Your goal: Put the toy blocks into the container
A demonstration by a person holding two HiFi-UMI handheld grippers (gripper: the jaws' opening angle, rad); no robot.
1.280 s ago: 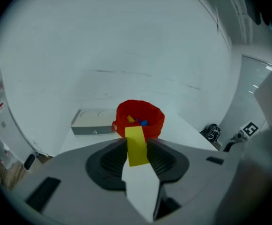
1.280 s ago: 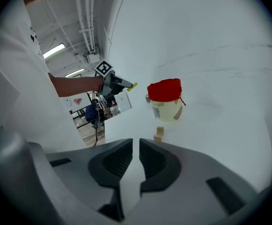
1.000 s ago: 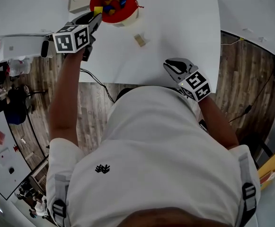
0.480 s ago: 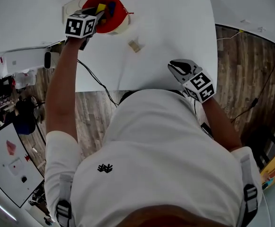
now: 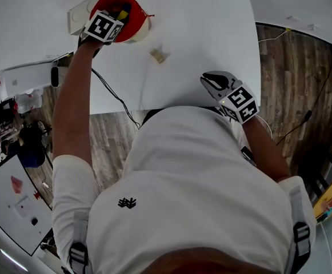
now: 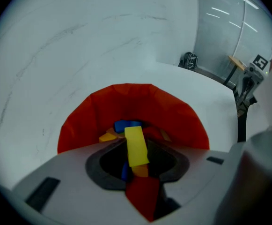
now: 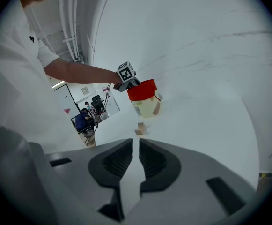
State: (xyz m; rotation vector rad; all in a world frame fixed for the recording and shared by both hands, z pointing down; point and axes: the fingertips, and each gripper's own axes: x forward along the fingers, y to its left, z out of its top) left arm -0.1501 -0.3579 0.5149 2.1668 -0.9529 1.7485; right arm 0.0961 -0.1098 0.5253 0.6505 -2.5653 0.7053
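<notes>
A red-lined container stands at the far left of the white table, with several blue and yellow blocks inside. My left gripper points steeply down over its mouth, shut on a yellow block that hangs just above the blocks inside. A small tan block lies on the table to the right of the container; the right gripper view shows it in front of the container. My right gripper rests near the table's front edge, shut and empty.
A flat white box lies behind and left of the container. A black cable hangs off the table's front-left edge over the wooden floor. Off to the left, the right gripper view looks into an office area with people.
My left gripper, holding the yellow block, moved from beside the container's near-left rim to over its mouth, sank and rolled. The right gripper stayed about where it was.
</notes>
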